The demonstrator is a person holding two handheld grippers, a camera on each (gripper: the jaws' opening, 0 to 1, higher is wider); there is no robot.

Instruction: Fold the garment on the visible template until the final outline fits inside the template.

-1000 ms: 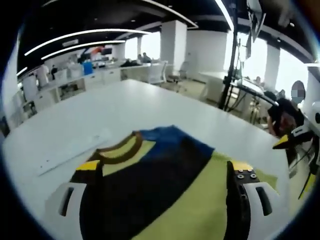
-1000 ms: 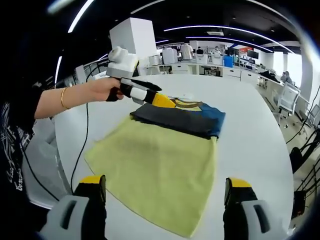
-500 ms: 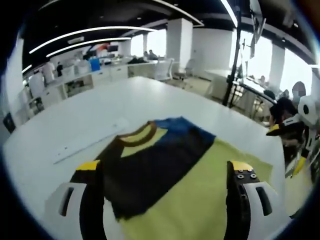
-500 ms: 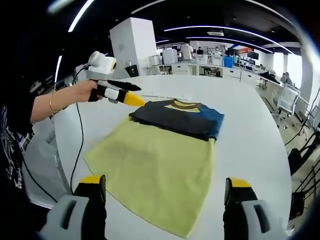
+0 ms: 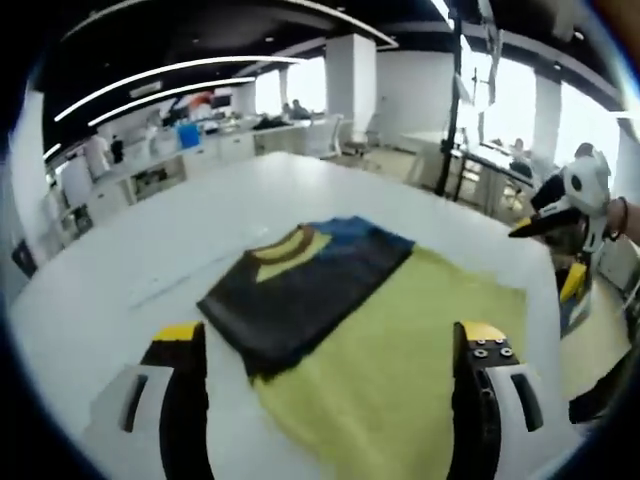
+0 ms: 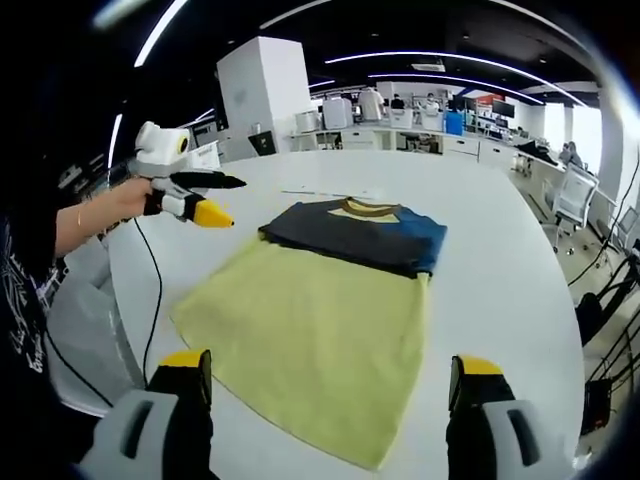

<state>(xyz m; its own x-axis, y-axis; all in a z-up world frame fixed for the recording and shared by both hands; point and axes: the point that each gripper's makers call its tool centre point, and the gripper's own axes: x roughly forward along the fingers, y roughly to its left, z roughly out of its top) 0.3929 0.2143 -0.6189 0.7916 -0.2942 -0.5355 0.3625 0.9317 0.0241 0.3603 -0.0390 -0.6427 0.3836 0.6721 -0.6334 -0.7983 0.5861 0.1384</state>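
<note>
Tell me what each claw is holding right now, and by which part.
Nothing is held. The left claw hangs open in the air beside the T-shirt, clear of it. The right claw is open too, with the shirt lying flat on the white table.

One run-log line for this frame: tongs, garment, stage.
left tongs: open, beside garment | right tongs: open, above hem | garment: flat on white table, sleeves folded in | stage: fold unfinished
</note>
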